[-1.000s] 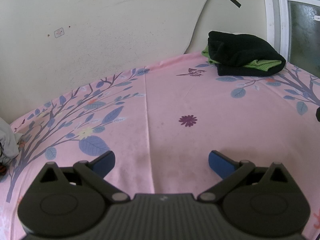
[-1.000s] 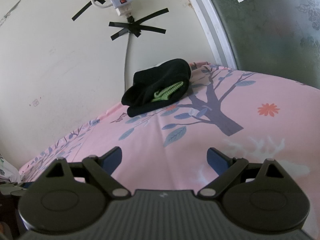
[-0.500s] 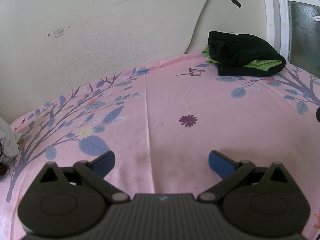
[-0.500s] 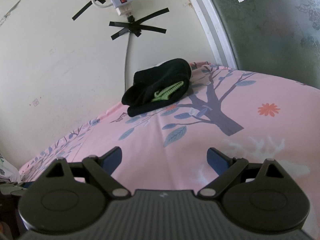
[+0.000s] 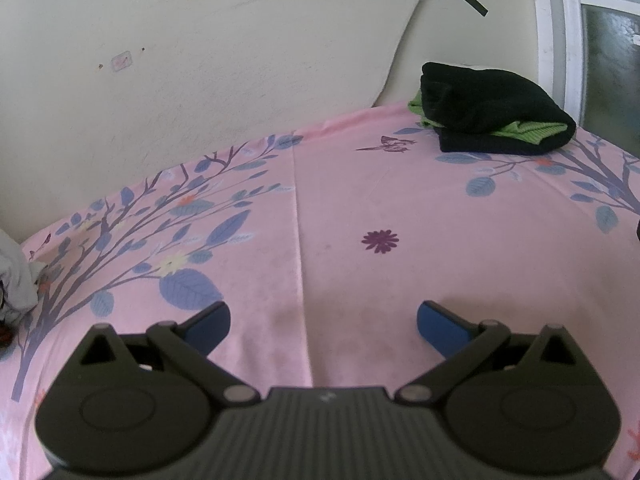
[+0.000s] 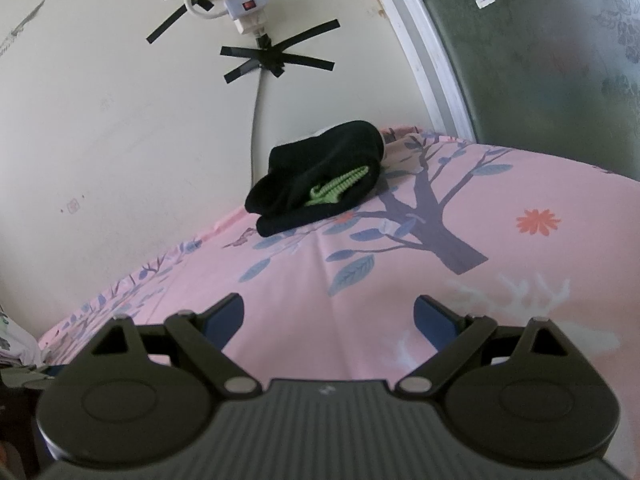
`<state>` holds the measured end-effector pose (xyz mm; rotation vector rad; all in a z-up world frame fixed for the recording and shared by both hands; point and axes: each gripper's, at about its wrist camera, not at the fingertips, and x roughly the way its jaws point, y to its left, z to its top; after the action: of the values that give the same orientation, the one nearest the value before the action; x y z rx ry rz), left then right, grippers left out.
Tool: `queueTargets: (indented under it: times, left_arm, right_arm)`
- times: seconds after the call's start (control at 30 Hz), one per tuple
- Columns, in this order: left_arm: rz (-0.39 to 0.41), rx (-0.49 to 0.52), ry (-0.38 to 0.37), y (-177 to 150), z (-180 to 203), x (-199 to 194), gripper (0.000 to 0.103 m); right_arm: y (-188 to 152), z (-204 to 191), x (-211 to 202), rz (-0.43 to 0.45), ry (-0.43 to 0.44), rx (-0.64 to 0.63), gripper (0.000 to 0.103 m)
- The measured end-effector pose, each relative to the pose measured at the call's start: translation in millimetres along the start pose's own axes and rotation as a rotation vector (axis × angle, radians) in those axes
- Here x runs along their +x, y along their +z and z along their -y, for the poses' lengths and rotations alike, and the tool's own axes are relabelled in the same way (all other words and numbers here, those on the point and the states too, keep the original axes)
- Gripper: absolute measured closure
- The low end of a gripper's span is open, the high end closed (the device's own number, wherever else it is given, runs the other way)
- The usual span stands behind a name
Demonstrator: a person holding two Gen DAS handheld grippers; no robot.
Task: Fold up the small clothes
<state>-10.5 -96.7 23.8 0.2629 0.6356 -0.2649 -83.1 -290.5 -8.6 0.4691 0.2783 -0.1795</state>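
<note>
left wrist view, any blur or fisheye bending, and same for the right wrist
Left wrist view: wall line and pink sheet bow in a curve; gripper body soft, dark corners. Right wrist view: window frame bends strongly; folded black garment fairly sharp, light soft.

On my left wrist view, the folded garment (image 5: 492, 120) sits in the upper right of the frame, on the far edge of the bedsheet (image 5: 360, 200), against the wall (image 5: 200, 60). A crumpled cloth (image 5: 16, 280) lies at the left edge. On my right wrist view the garment lies at centre, a power strip (image 6: 240, 4) on the wall above it and the window (image 6: 540, 48) to its right.
</note>
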Motion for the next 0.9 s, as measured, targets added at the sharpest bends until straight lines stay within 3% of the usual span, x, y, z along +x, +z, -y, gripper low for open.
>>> queueTargets:
  times: [0.9]
  left_arm:
    - [-0.001,0.002,-0.003,0.3,-1.3,0.6,0.000]
  right_arm:
    - [0.1,-2.0,-2.4,0.009,0.001,-0.006,0.014]
